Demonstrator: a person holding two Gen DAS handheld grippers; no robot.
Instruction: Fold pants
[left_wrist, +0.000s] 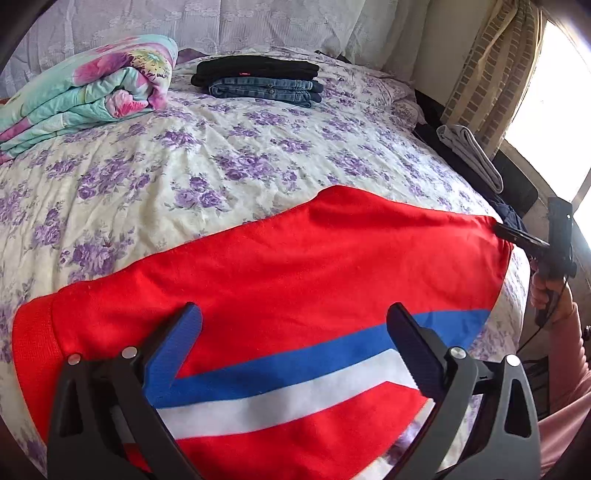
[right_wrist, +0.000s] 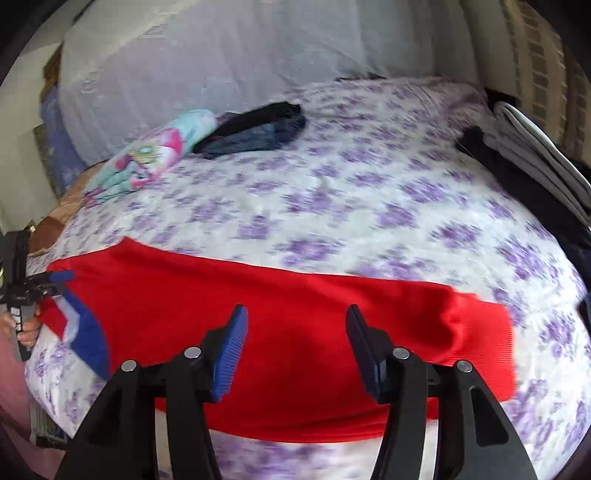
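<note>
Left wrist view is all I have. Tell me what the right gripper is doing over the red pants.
Observer: The right gripper is open, jaws wide apart above the red pants, clamping nothing.
Operator: Report the fabric on its right side.
Observer: A raised wrinkle sits just before the ribbed band at that end.
Operator: Now check my gripper from over there.
Observer: The left gripper is at the pants' far left corner, just above the blue and white stripe. I cannot tell whether it touches the cloth.
</note>
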